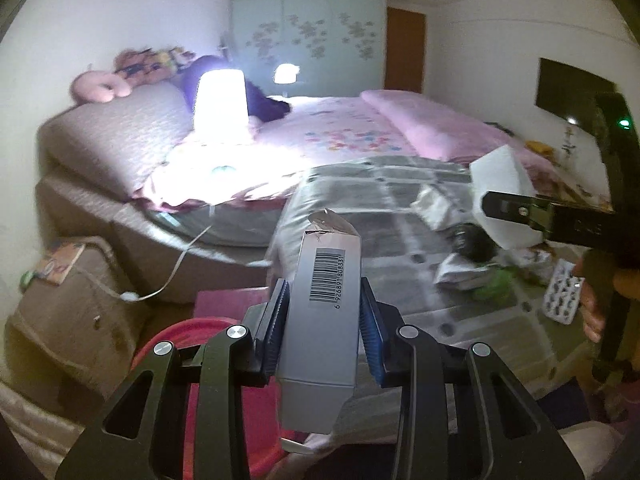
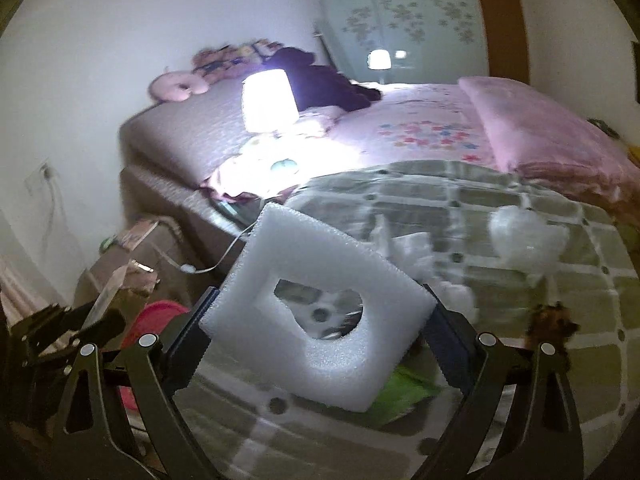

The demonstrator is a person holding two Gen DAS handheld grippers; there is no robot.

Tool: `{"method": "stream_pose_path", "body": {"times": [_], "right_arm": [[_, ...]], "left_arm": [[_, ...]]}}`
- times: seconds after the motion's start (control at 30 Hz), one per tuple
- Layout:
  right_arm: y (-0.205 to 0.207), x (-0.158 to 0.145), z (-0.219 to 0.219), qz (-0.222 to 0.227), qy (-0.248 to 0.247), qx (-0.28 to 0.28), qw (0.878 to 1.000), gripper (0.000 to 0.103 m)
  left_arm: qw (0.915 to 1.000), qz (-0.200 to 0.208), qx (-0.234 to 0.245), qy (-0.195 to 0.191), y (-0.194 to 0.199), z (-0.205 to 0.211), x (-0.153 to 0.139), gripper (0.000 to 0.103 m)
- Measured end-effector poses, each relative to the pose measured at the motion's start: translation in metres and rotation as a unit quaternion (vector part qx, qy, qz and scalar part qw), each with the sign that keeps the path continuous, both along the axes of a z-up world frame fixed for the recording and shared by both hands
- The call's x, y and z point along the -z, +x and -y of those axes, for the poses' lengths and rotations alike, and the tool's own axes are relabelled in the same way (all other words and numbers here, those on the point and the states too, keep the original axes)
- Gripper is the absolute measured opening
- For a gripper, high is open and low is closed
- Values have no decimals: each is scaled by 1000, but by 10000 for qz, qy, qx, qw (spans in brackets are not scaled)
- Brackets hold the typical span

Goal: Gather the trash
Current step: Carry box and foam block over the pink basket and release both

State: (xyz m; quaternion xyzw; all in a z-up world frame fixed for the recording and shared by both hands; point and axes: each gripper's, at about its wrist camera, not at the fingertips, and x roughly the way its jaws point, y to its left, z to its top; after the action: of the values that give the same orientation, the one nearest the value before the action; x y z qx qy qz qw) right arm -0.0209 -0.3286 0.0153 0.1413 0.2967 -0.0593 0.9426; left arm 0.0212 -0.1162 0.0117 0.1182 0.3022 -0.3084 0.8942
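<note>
Clamped between the blue pads of the left gripper (image 1: 322, 320), a grey carton (image 1: 324, 328) with a barcode stands nearly upright, held at mid-length. The right gripper (image 2: 316, 320) pinches a white foam frame (image 2: 320, 312) across its outer edges, tilted, cut-out facing the camera. Both pieces ride clear above the checked blanket (image 1: 380, 208), where more litter waits: crumpled white wrappers (image 1: 436, 204), a blister pack (image 1: 562, 292) and a plastic wad (image 2: 524, 236). A red bin (image 1: 180, 340) sits low beside the bed corner, under the left gripper. Judged best practice: keep both grips firm and carry the loads over the bin rim before letting go, carton first. Open room lies left of the blanket's edge; the lamp cord (image 1: 188, 256) and brown stool (image 1: 72, 304) narrow that approach.
</note>
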Motion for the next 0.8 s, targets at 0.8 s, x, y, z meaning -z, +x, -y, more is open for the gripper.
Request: {"method": "stream_pose_path", "body": {"times": [0.8], "right_arm": [[87, 50, -171, -929, -460, -2248, 9689, 92]], "left_arm": [[9812, -768, -1720, 423, 52, -96, 58, 33]]}}
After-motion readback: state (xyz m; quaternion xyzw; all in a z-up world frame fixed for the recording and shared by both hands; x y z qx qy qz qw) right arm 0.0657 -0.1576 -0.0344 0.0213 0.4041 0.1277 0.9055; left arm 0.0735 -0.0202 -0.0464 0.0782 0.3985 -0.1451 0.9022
